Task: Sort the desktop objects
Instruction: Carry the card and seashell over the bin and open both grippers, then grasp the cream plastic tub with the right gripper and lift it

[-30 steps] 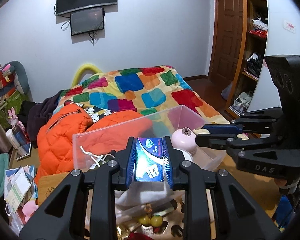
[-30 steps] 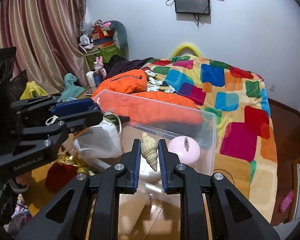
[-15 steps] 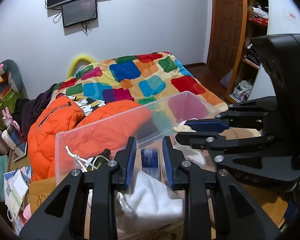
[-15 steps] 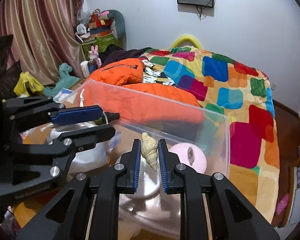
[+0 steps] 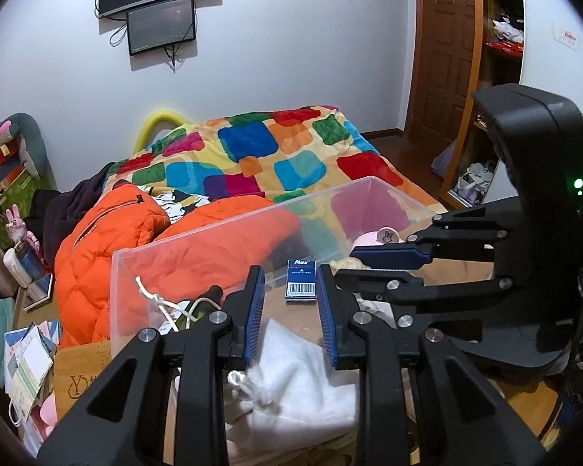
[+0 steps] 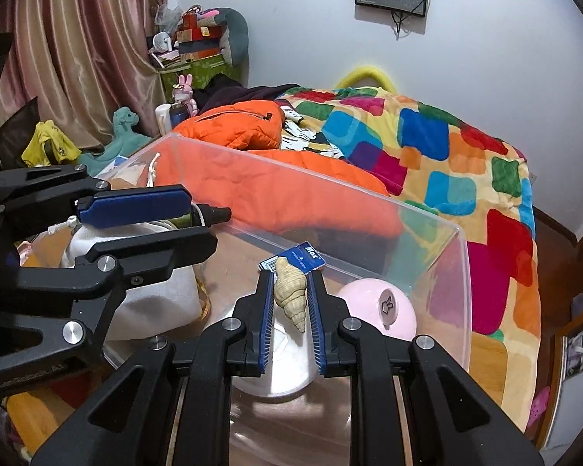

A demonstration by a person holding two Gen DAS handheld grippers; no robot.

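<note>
the barcode end of the small blue box (image 5: 301,280) is shown only in the left wrist view, where the box is seen lying flat on the floor of the clear plastic bin (image 5: 221,233), just past the tips of the left gripper (image 5: 289,303). the left gripper's fingers are spread apart and nothing is held between them. the spiral seashell (image 6: 290,285) is shown best in the right wrist view, pinched tight between the two blue pads of the right gripper (image 6: 290,303), with its point turned back toward the camera; in the left view only a pale bit of it can be made out under that gripper's blue pad. the shell is held over the inside of the bin, above a white round thing (image 6: 280,365) that cannot be named for sure. in the right view the blue box is partly hidden behind the shell. one pink round toy (image 6: 381,312) with a small bunny mark is seen sitting in the bin's far right corner, close to the wall. one white drawstring bag (image 5: 291,384) is seen at the left end of the bin, right under the left gripper. open bin floor is seen around the blue box. the two grippers are seen side by side over the bin, near but not touching. past the far bin wall, an orange puffy jacket (image 5: 105,240) and one bright patchwork blanket (image 5: 276,155) are seen on a bed.
</note>
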